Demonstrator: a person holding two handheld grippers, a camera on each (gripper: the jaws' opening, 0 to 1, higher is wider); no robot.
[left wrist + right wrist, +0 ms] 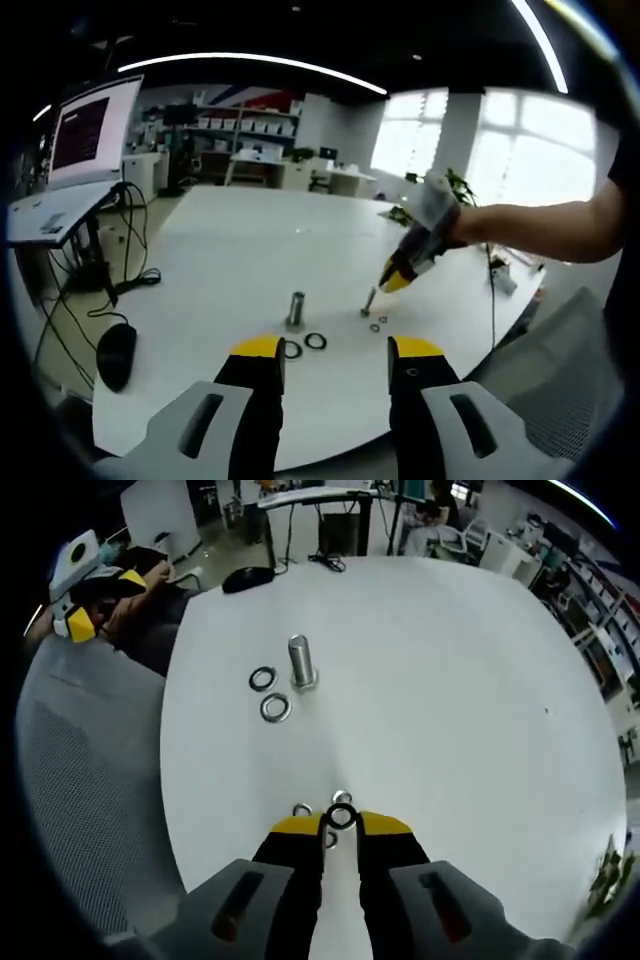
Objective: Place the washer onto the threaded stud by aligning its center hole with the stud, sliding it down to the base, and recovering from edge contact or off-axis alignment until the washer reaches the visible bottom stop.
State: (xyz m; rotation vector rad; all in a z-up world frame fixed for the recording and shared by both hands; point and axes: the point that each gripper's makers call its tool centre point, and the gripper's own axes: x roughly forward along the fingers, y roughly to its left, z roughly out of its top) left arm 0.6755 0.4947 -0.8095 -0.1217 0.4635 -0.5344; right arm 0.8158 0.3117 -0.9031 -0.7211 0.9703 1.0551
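A large threaded stud (296, 310) (301, 663) stands upright on the white table (240, 270) (440, 680), with two big washers (316, 341) (276, 708) lying flat beside its base. My right gripper (341, 825) is shut on a small dark washer (341, 817), pinched at its yellow tips. In the left gripper view the right gripper (392, 282) points down next to a small stud (368, 300). Small loose washers (375, 327) (302, 809) lie around it. My left gripper (337, 350) is open, holds nothing, and hovers short of the big washers.
A black mouse (116, 352) (247, 577) lies near the table's edge. A monitor (93, 130) on a side desk with hanging cables stands beyond that edge. A grey chair back (80, 780) sits along the near edge. A person's arm (560, 225) reaches in behind the right gripper.
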